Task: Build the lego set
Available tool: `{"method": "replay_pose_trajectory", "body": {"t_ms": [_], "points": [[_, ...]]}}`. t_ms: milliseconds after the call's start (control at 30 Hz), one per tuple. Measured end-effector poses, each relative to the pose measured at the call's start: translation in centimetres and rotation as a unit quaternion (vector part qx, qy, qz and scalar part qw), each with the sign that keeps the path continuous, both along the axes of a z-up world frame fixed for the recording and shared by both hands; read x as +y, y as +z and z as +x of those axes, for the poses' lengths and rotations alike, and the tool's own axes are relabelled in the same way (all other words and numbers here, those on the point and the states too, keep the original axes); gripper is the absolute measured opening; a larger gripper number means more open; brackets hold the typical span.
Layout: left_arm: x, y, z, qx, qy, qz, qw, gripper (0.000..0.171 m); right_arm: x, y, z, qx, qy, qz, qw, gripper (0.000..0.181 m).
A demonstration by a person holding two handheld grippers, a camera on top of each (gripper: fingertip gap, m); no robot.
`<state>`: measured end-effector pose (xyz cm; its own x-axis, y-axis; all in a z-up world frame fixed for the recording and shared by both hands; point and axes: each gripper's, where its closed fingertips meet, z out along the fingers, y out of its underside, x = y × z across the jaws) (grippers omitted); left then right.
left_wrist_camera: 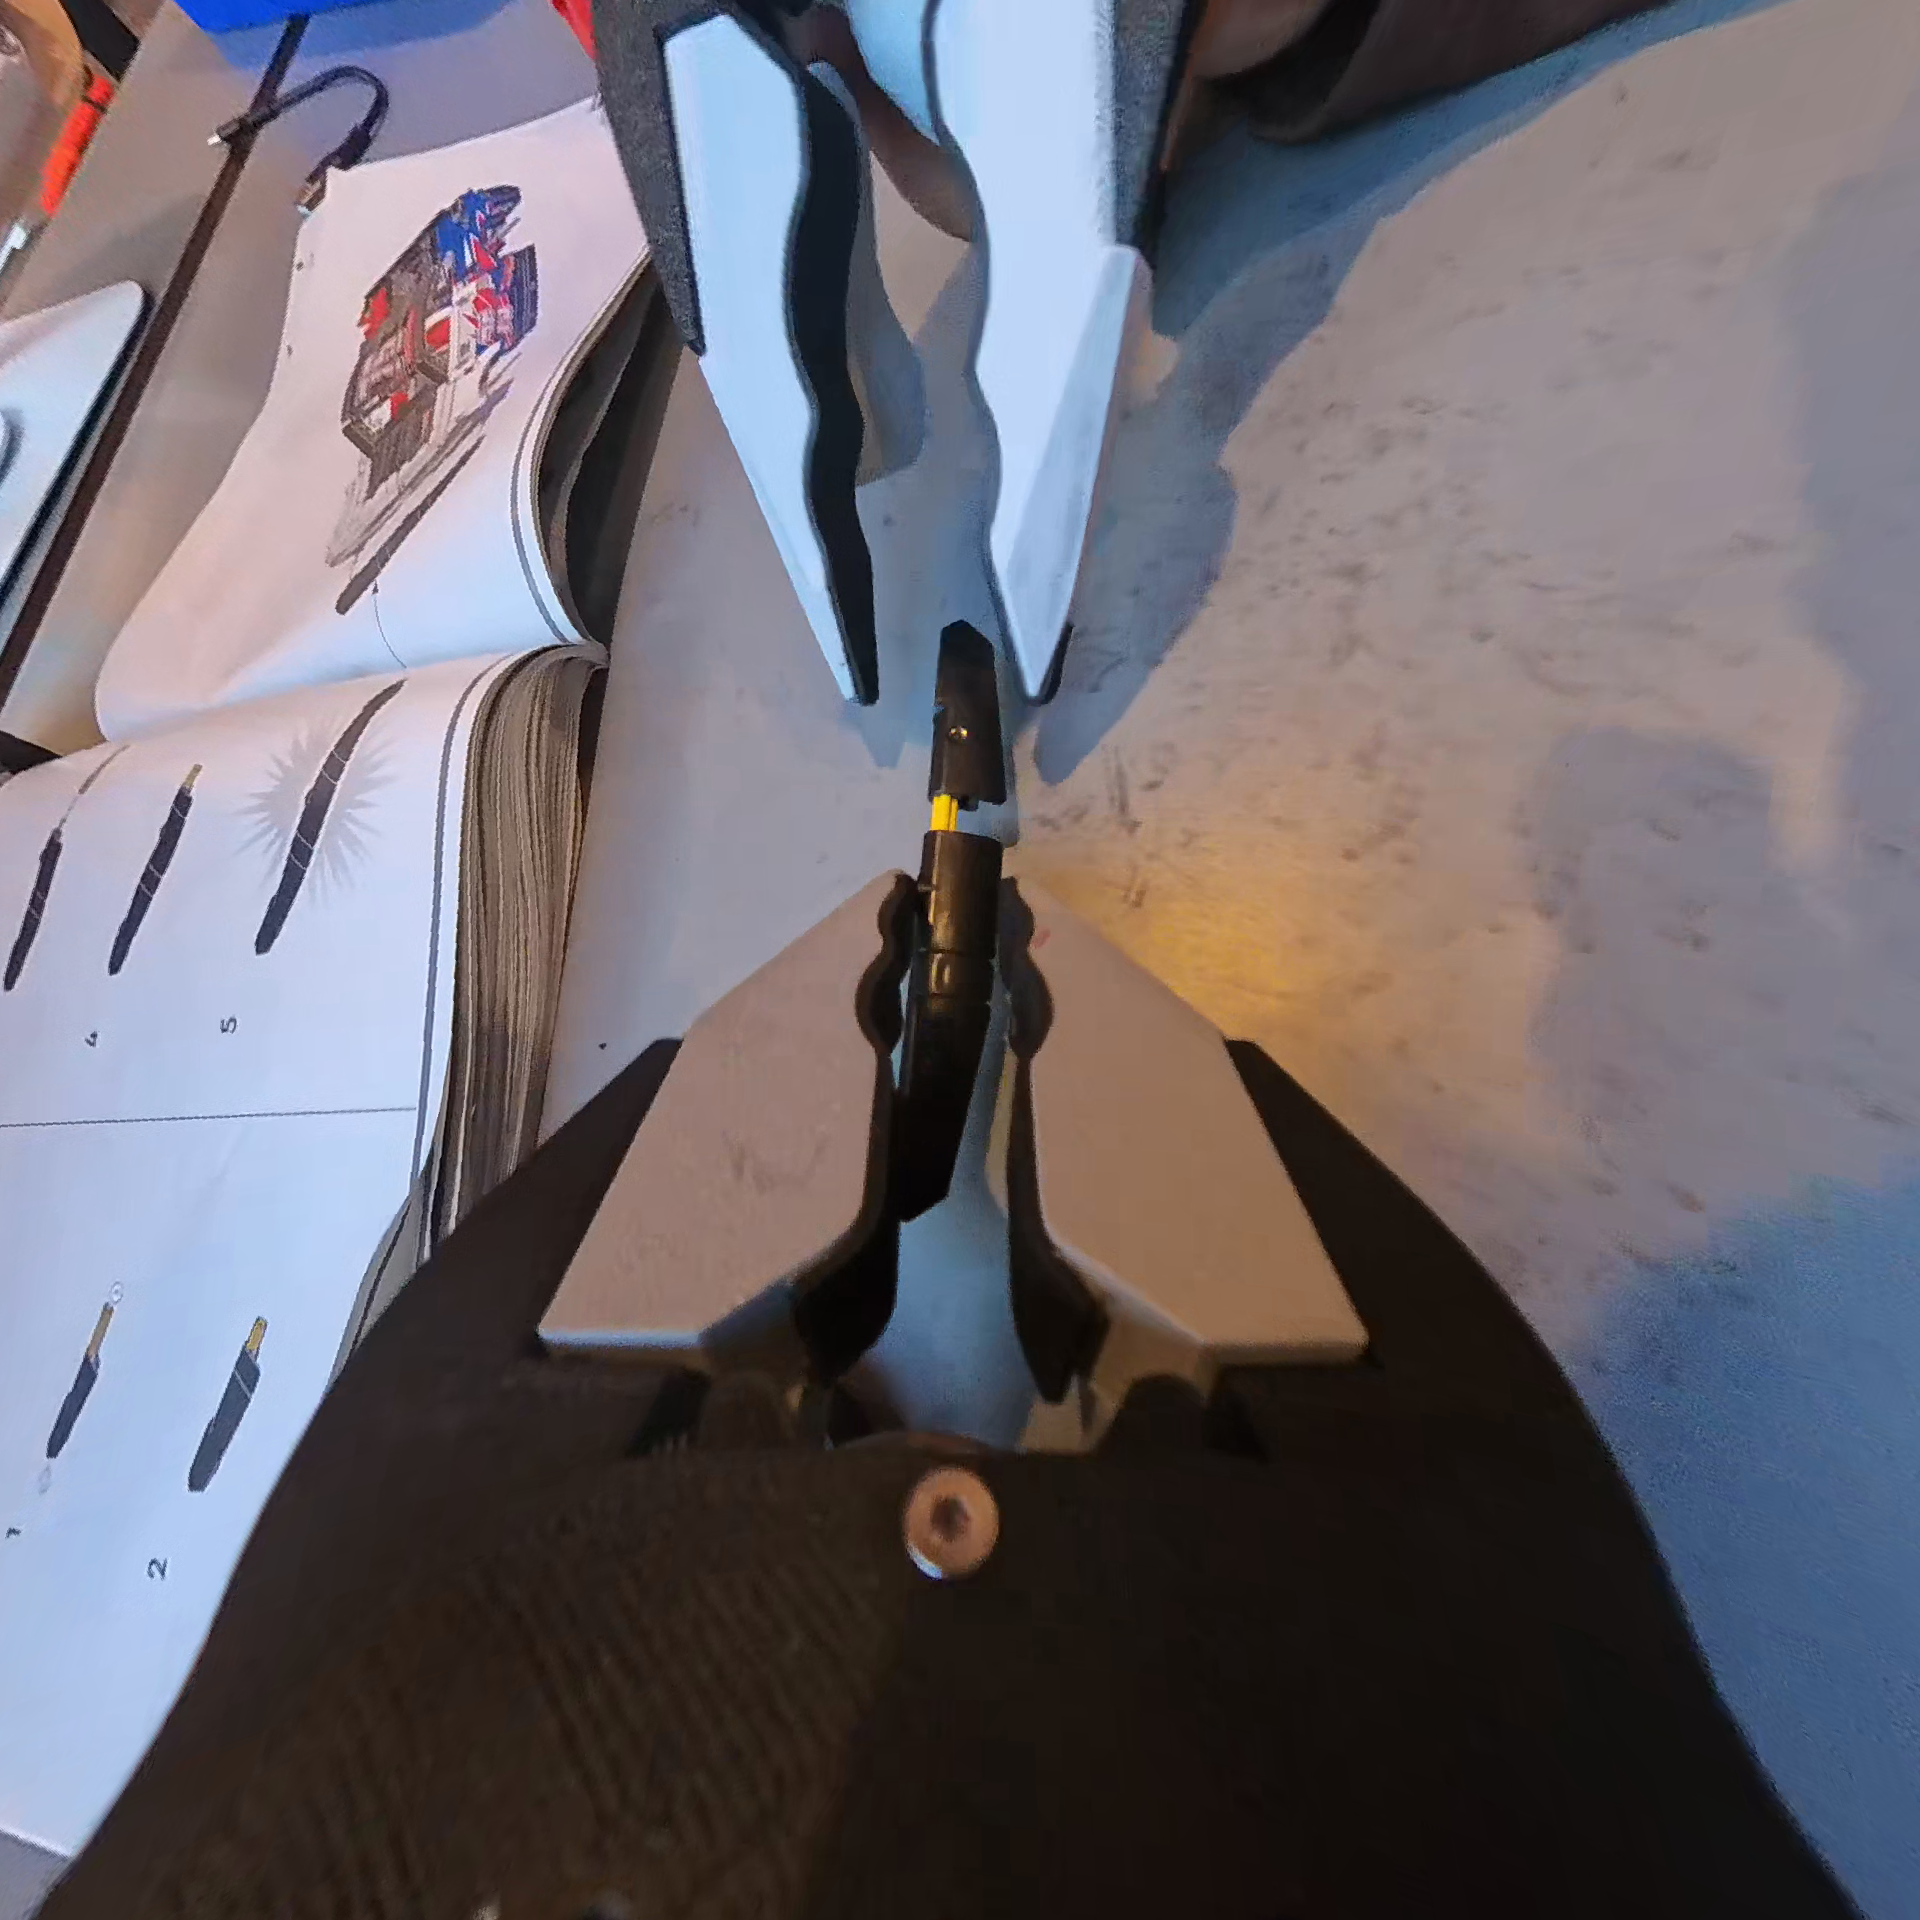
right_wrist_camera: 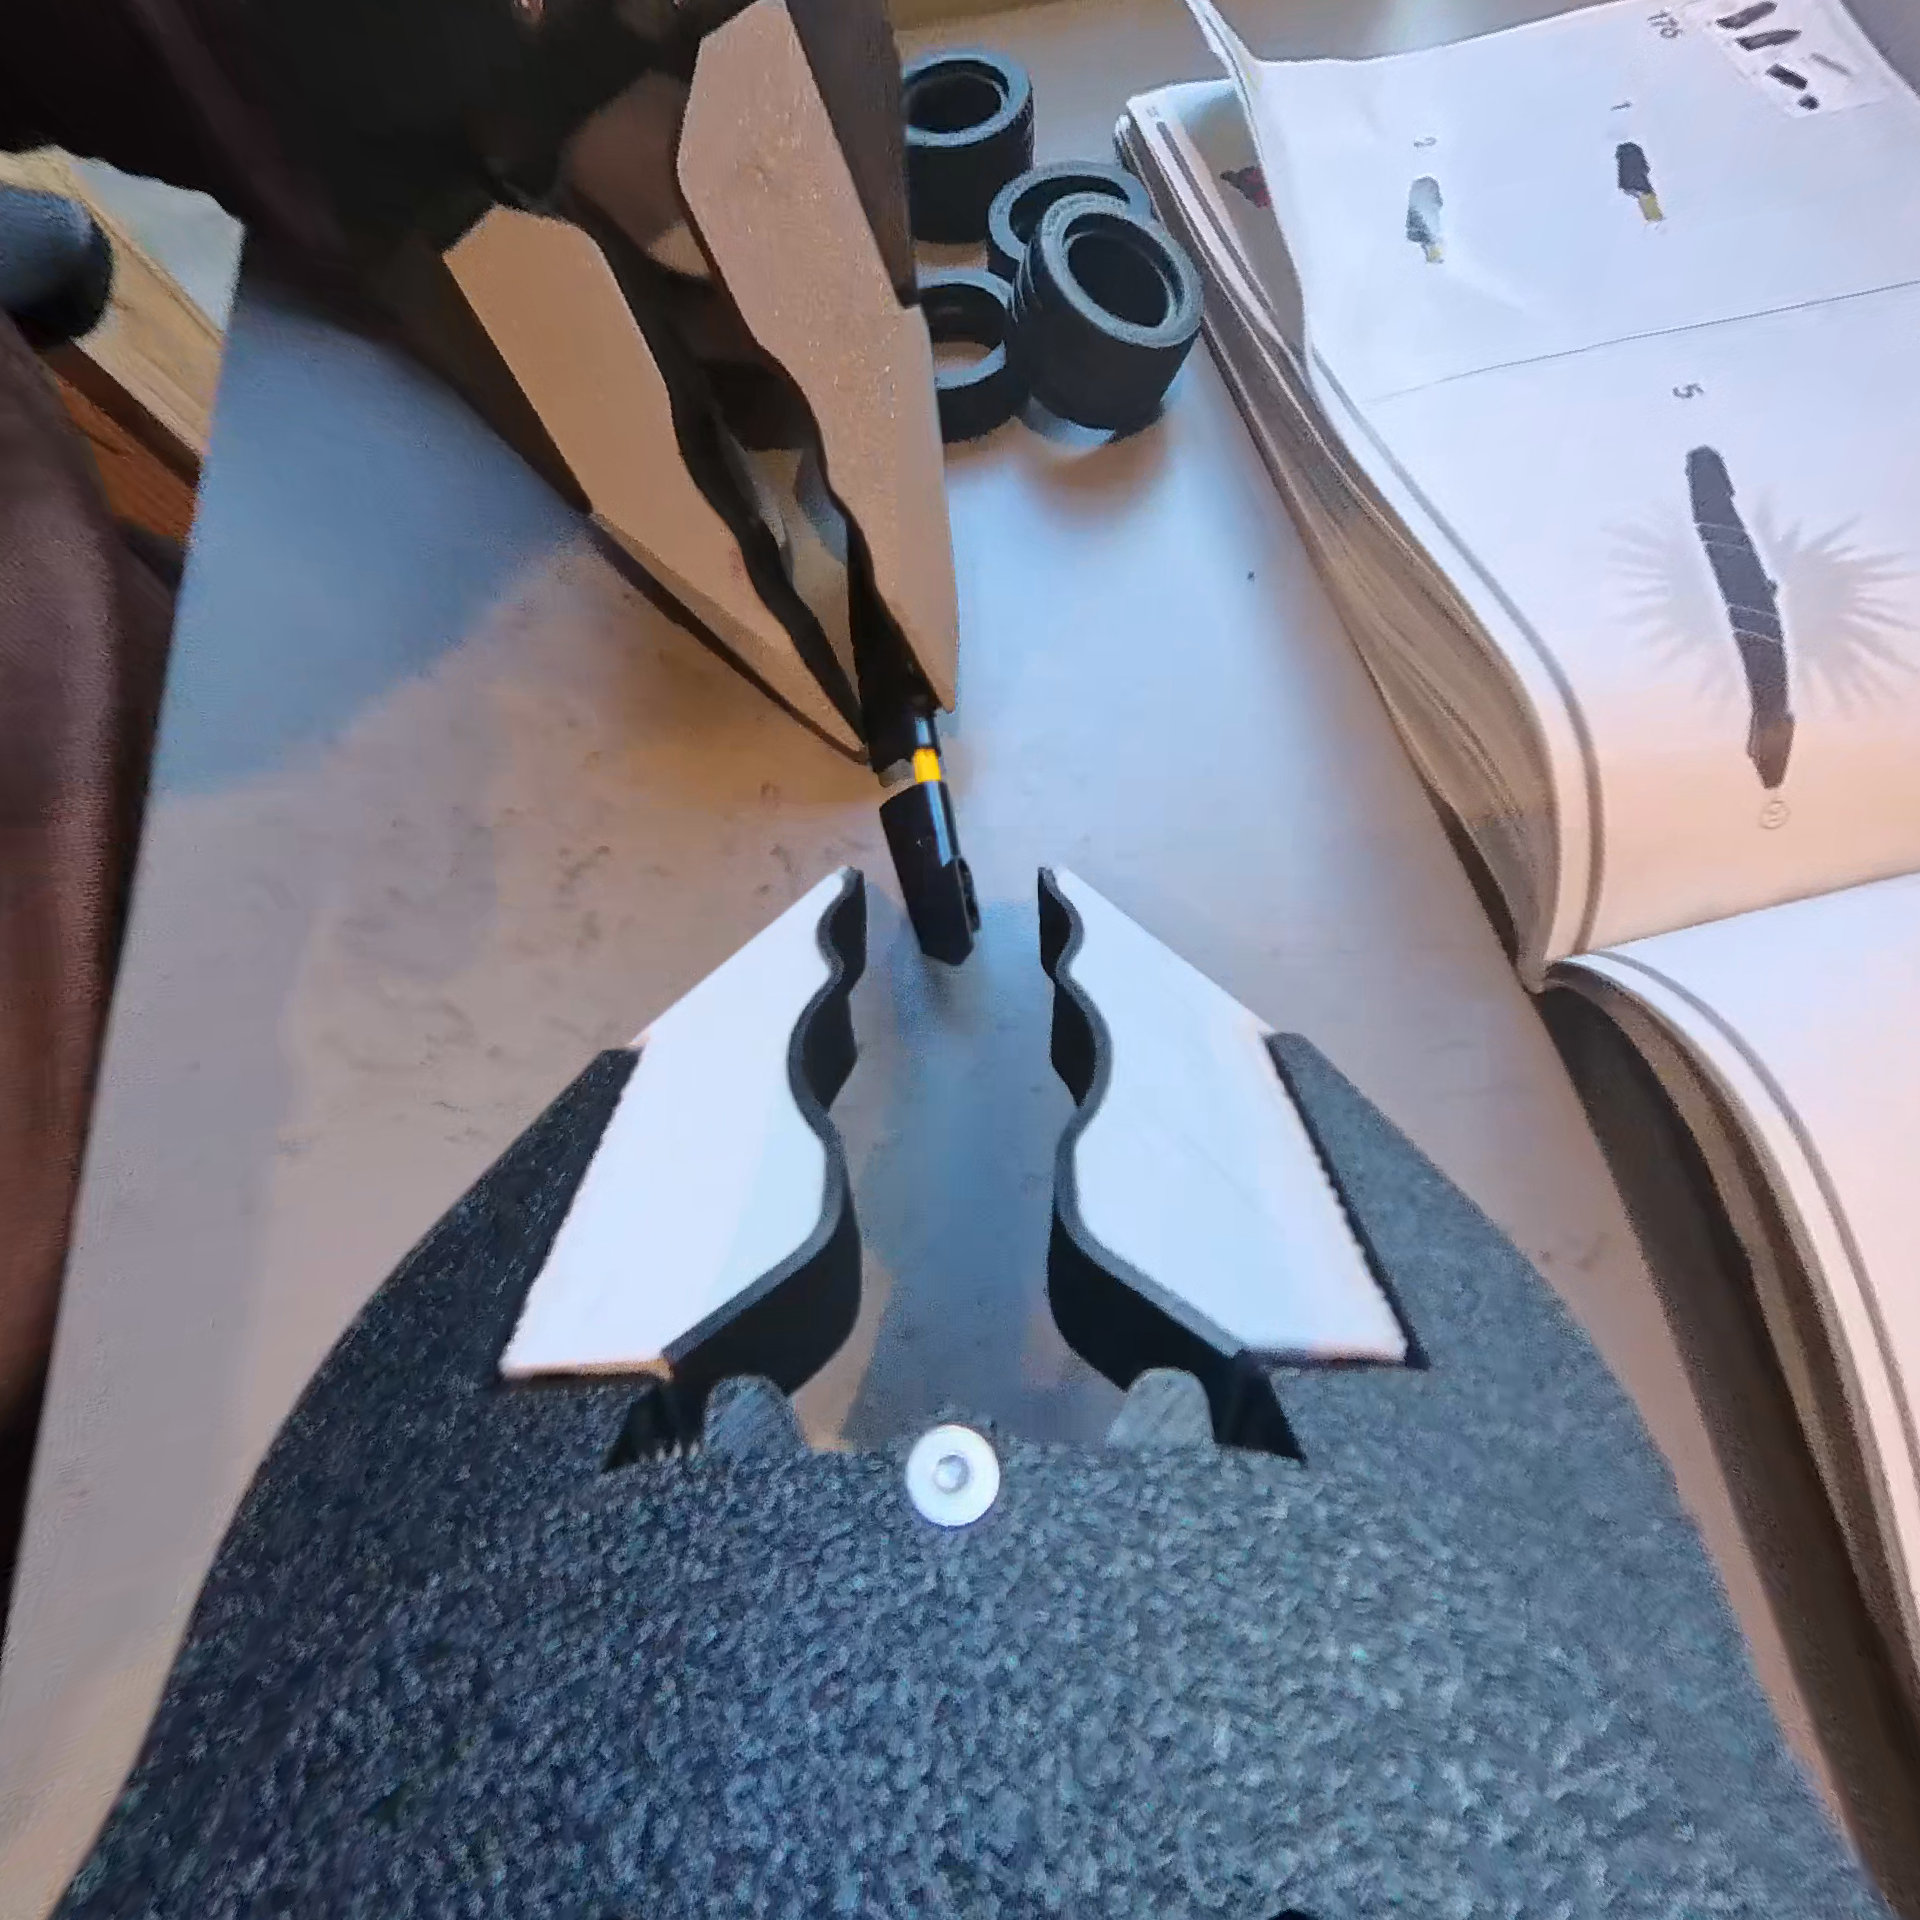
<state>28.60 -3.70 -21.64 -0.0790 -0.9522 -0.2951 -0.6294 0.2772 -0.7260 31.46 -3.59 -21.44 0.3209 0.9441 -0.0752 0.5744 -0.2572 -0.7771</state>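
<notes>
My left gripper (left_wrist_camera: 958, 894) is shut on a black lego rod assembly (left_wrist_camera: 948, 966). A short yellow axle (left_wrist_camera: 943, 817) joins it to a black end piece (left_wrist_camera: 966, 727) that sticks out past the fingertips. My right gripper (right_wrist_camera: 948, 883) is open, and its fingertips stand on either side of that end piece (right_wrist_camera: 935, 883) without touching it. In the left wrist view the right gripper (left_wrist_camera: 951, 691) comes in from the top. In the right wrist view the left gripper (right_wrist_camera: 904, 727) comes in from the upper left, with the yellow axle (right_wrist_camera: 928, 767) showing below its tips.
An open instruction booklet (left_wrist_camera: 260, 935) lies left of the grippers; in the right wrist view the booklet (right_wrist_camera: 1662, 520) is on the right. Several black tyres (right_wrist_camera: 1101, 301) lie behind the left gripper. A black cable (left_wrist_camera: 301, 114) lies at the far left. The tabletop (left_wrist_camera: 1455, 727) is pale and scuffed.
</notes>
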Motion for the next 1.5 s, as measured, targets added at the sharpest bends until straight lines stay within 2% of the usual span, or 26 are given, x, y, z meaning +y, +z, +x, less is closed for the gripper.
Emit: {"method": "replay_pose_trajectory", "body": {"t_ms": [133,300,1500], "points": [[0.33,0.05,0.18,-0.002,0.006,-0.008,1.000,0.013,0.25,-0.82,0.19,-0.028,-0.002,0.011,1.000,0.024],[0.59,0.29,0.22,-0.010,0.012,-0.030,0.999,0.013,0.44,-0.45,0.30,-0.012,-0.007,0.003,1.000,0.020],[0.65,0.23,0.21,-0.007,0.014,-0.035,0.999,0.013,0.37,-0.68,0.25,-0.017,0.000,-0.002,1.000,0.017]]}}
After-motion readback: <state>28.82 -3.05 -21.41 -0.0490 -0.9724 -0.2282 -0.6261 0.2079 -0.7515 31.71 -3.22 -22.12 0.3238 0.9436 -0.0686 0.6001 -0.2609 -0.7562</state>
